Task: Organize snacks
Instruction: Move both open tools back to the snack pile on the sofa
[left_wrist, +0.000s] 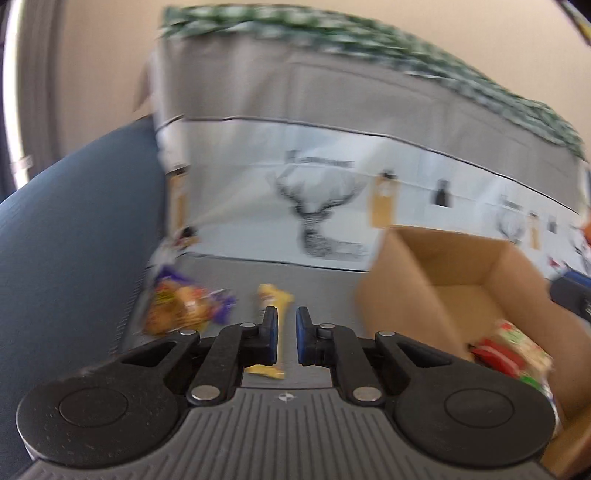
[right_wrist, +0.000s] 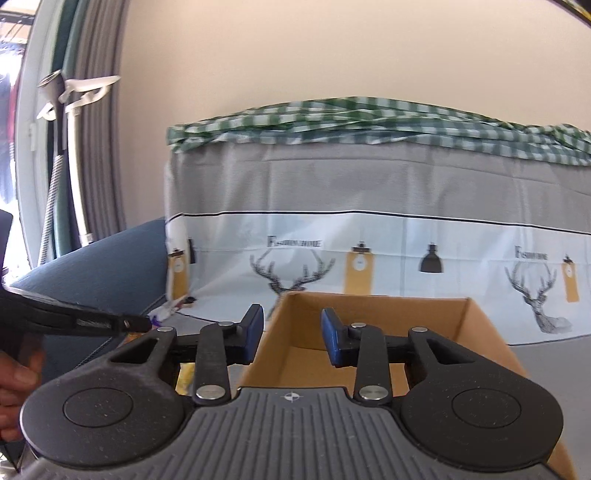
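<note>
yellow snack bar between claw pads

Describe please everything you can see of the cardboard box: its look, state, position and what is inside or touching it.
The cardboard box is plain brown, it looks corrugated, and it stands upright with its top open on the grey surface, in front of the deer-print cloth. In the left wrist view it holds a red and green snack packet lying in its near corner; the rest of its floor looks bare. The right gripper hovers over its near left corner with jaws open, not visibly touching it.
</note>
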